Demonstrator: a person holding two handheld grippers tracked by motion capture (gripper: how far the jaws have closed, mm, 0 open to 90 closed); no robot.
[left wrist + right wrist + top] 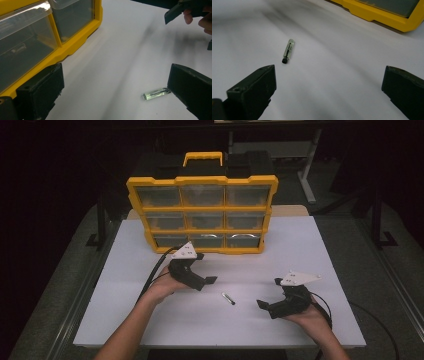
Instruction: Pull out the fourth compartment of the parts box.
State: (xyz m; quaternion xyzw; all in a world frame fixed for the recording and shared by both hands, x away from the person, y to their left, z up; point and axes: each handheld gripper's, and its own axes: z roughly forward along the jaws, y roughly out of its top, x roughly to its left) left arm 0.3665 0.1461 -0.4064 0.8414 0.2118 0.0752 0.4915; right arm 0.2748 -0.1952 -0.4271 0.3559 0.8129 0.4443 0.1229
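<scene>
Mid-bench, toward the near edge: small clear tube, lying loose. Left gripper and right gripper flank it, jaws apart, empty. Step: approach; next, close on it.

Workshop/lab setup: yellow plastic parts organiser w/ clear drawers just beyond left claw, white rectangular worktable, dark metal bench frames farther back.

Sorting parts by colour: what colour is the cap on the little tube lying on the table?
Black, on a clear tube; clearest in the right gripper view.
</scene>
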